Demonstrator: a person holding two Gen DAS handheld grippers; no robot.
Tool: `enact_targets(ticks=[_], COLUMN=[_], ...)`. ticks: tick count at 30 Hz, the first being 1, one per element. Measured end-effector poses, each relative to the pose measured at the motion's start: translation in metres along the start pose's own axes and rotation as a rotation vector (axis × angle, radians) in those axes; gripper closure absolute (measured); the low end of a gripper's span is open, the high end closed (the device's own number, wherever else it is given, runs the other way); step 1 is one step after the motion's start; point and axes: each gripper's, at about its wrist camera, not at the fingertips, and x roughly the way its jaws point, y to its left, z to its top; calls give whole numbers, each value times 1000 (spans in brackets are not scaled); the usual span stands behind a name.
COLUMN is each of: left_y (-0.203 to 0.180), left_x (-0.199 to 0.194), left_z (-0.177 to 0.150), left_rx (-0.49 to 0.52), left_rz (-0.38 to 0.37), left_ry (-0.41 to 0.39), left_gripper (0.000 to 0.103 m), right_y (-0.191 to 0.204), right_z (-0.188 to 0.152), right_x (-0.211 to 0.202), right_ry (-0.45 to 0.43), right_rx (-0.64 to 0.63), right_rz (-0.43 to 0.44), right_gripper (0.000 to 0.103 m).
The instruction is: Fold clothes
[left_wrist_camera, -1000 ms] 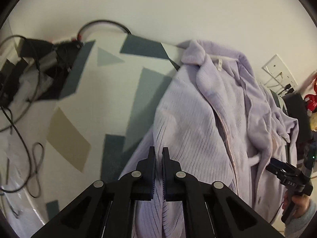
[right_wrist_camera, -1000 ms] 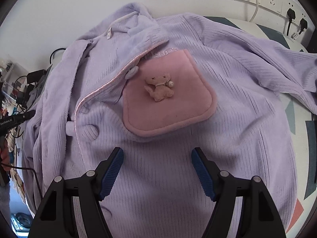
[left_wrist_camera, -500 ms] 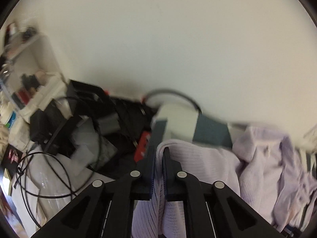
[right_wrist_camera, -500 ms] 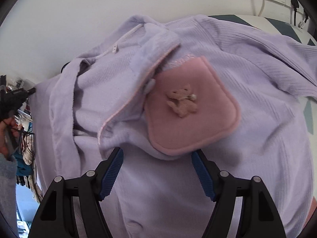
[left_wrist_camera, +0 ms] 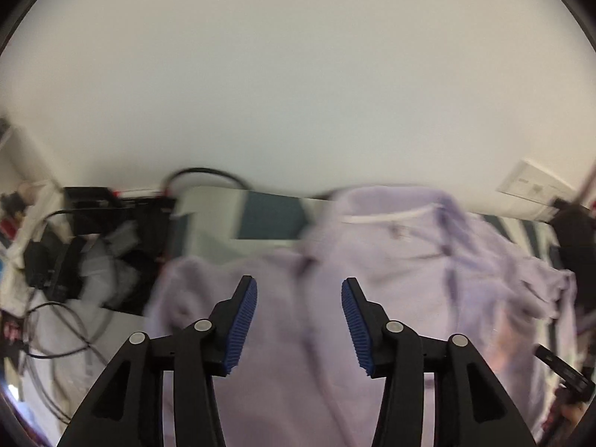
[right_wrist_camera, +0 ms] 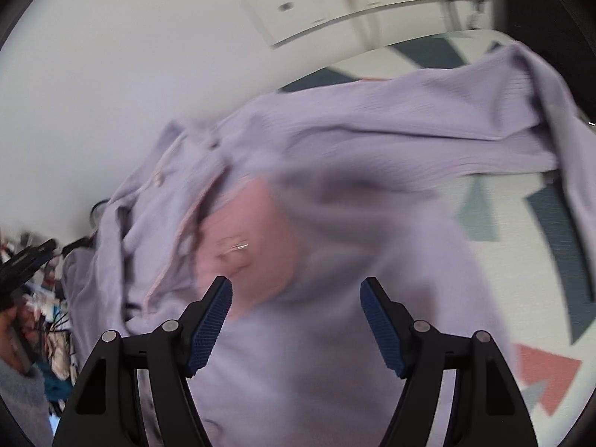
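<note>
A lilac ribbed pyjama top (left_wrist_camera: 391, 283) lies spread on a patterned cloth, blurred by motion in both views. Its pink chest pocket (right_wrist_camera: 249, 238) with a small sewn figure shows in the right wrist view, and one sleeve (right_wrist_camera: 428, 123) stretches toward the wall. My left gripper (left_wrist_camera: 299, 320) hangs above the top's left part; its jaws are opening and nothing is between the blue pads. My right gripper (right_wrist_camera: 296, 320) is open over the top just below the pocket, holding nothing. The left gripper (right_wrist_camera: 28, 260) also appears small at the far left of the right wrist view.
Black boxes and tangled cables (left_wrist_camera: 93, 231) crowd the left of the table. Wall sockets (right_wrist_camera: 354, 3) with plugs line the white wall behind. The tablecloth (right_wrist_camera: 555, 253) with grey and red shapes lies bare to the right. A dark object (left_wrist_camera: 573, 231) stands at the far right.
The left gripper, shut on a fold of the top and lifting it, has let go and spread its jaws. The right gripper stayed open and shifted sideways, rolling; the pocket moved left in its view.
</note>
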Motion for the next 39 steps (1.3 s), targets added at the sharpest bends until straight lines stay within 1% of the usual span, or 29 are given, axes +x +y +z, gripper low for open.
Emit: enact_targets(ticks=[1, 3, 5, 7, 9, 10, 12, 15, 18, 21, 26, 29, 31, 34, 37, 39], left_y=[-17, -52, -88, -120, -145, -155, -171, -185, -185, -168, -125, -100, -90, -89, -100, -111], left_x=[1, 12, 28, 44, 58, 62, 66, 61, 52, 43, 32, 23, 16, 10, 11, 18], left_z=[-5, -20, -36, -53, -70, -79, -89, -105, -122, -136, -164, -184, -196, -211, -220, -225], left_rx=[24, 81, 146, 211, 248, 256, 262, 275, 291, 267, 98, -34, -108, -188, -191, -155], left_rz=[-46, -130, -193, -207, -216, -231, -261, -277, -256, -211, -147, -107, -87, -84, -79, -57], left_ry=[16, 78, 142, 188, 228, 245, 271, 292, 303, 311, 350, 351, 343, 333, 332, 348], left_gripper=[51, 51, 51, 51, 51, 51, 51, 51, 51, 51, 51, 51, 51, 51, 51, 51], right_y=[-10, -32, -45, -57, -64, -65, -71, -84, -104, -111, -101, -84, -74, -54, -42, -37], right_z=[-1, -10, -18, -27, -38, -42, -52, -60, -67, -69, -58, -39, -28, -16, -11, -12], right_x=[-5, -19, -24, -28, -30, -28, -37, -49, -65, -73, -67, -59, -50, -33, -23, -23], right_ry=[-4, -8, -6, -2, 6, 11, 14, 17, 19, 18, 34, 45, 57, 91, 119, 125], right_rx=[13, 21, -8, -34, -50, -63, -102, -127, -104, -90, -138, -202, -248, -321, -377, -402], right_rz=[-13, -43, -87, -123, -130, -132, -142, -120, -85, -51, 22, 103, 140, 189, 209, 213], right_gripper=[29, 29, 29, 29, 29, 29, 29, 29, 29, 29, 29, 29, 29, 29, 29, 29])
